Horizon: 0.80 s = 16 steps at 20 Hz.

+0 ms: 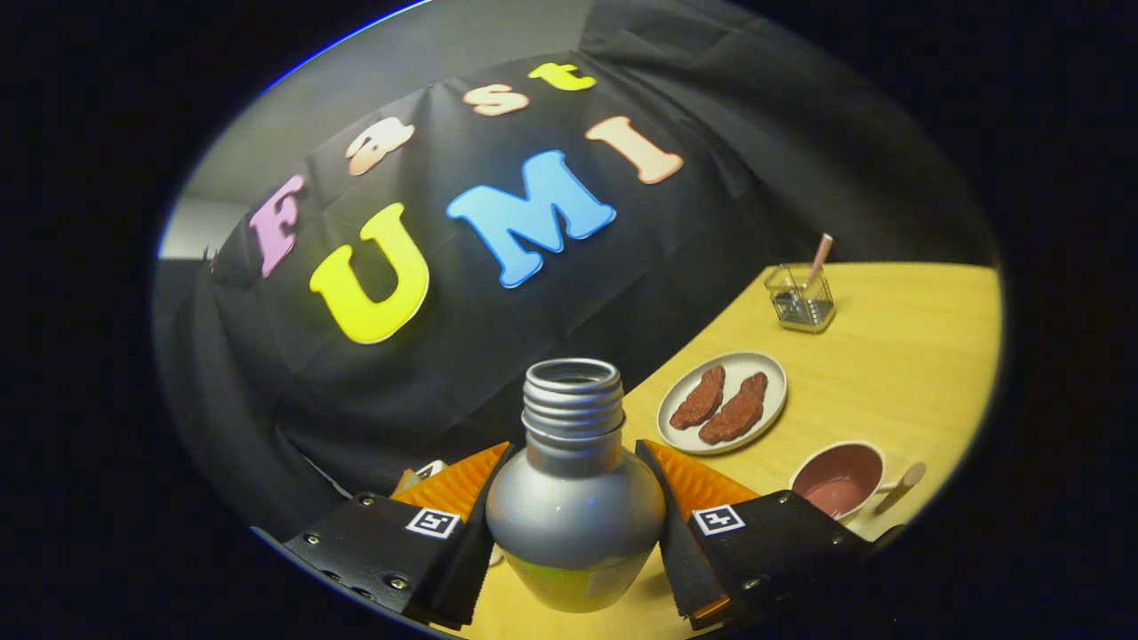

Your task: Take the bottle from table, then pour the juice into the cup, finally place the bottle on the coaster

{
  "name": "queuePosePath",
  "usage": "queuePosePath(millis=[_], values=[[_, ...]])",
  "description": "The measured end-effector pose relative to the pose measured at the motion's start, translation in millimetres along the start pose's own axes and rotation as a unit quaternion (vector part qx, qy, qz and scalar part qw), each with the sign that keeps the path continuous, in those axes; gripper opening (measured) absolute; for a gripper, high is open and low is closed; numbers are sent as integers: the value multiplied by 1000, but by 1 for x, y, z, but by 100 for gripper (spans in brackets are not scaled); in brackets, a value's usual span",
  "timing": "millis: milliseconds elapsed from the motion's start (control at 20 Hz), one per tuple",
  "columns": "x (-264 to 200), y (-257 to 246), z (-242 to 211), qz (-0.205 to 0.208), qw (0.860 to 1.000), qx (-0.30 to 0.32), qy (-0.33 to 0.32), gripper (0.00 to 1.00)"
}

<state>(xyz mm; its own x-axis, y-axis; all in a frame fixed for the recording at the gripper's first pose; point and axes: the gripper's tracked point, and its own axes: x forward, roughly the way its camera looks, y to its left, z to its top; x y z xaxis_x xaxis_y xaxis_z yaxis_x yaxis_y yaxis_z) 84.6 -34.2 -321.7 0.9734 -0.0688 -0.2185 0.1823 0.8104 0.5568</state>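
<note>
I see gripper (576, 507) fingers pinching silver uncapped metal bottle (574, 498) by shoulder — raised, tilted above yellow wooden table (898, 373). Pink handled cup (840, 480) just right; grey plate (722, 402) beyond.

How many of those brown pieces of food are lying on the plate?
2. Both brown pieces lie side by side on the plate, beyond the bottle that the gripper holds: one nearer the booth's wall, the other nearer the cup. None seems hidden.

The hand-held gripper (573, 516) is tilted, both fingers (458, 489) clamped on the bottle (573, 507).
</note>
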Motion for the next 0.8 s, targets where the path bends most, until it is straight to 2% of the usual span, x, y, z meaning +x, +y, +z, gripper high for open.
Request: queuePosePath(millis=[150,250,400,450,600,800], values=[[-5,20,3,18,997,-69,-14,80],[-7,20,7,0,990,-135,-29,80],[-8,28,19,-27,961,-270,-56,80],[-6,34,11,-24,953,-298,-55,80],[-1,42,1,-20,947,-316,-57,81],[8,38,2,-43,943,-326,-52,80]])
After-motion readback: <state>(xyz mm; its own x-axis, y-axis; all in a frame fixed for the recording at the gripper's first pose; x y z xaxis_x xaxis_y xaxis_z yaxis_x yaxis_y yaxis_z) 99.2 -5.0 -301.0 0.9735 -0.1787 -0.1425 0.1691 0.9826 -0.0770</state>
